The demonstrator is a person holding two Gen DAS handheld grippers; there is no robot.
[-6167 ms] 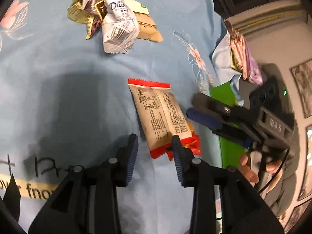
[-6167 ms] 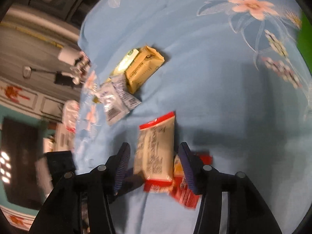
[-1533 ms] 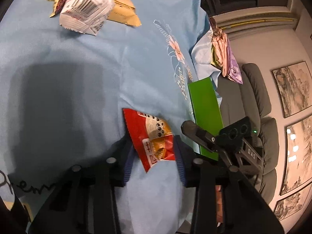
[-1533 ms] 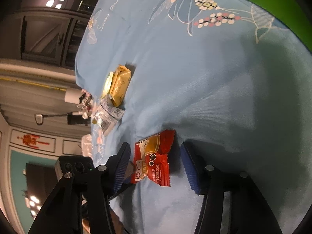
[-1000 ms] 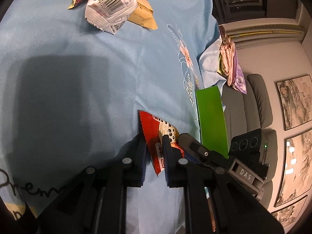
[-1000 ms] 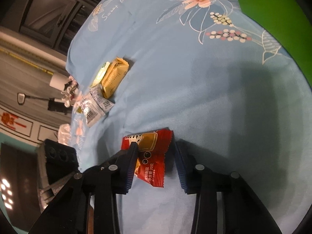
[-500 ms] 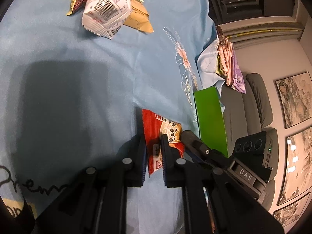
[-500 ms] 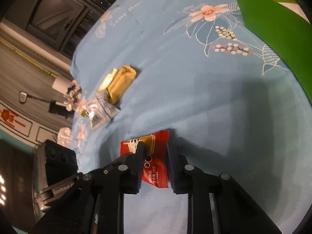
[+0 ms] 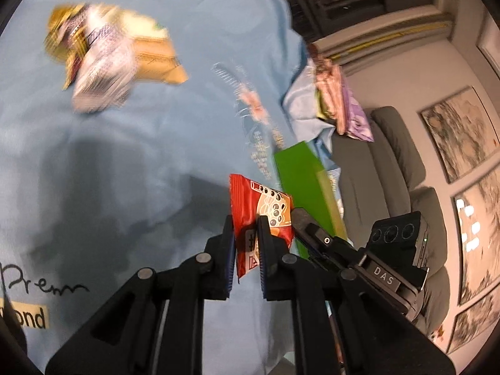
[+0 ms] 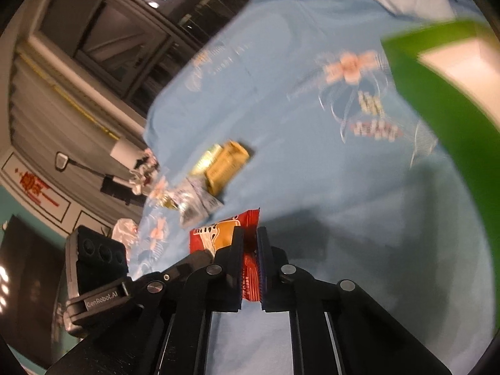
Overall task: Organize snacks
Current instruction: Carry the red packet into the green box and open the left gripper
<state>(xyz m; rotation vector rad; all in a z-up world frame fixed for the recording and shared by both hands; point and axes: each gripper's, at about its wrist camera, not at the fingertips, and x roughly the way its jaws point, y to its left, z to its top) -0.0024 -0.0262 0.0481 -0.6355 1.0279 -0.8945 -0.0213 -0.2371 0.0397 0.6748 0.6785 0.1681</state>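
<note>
Red snack packet (image 9: 254, 206) half hidden between claws

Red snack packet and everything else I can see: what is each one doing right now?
Red snack packet: pinched from both sides, lifted off the cloth.
Left gripper: jaws shut on the packet.
Right gripper: jaws shut on the packet.
Snack pile: heaped on the blue cloth, untouched.
Green box: lying at the cloth's edge.
Blue cloth: spread out, wrinkled.

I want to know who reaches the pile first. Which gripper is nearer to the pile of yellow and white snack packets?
Left, I judge. The left gripper faces the pile across bare cloth; the right gripper sits beyond it, on the far side from the pile.
</note>
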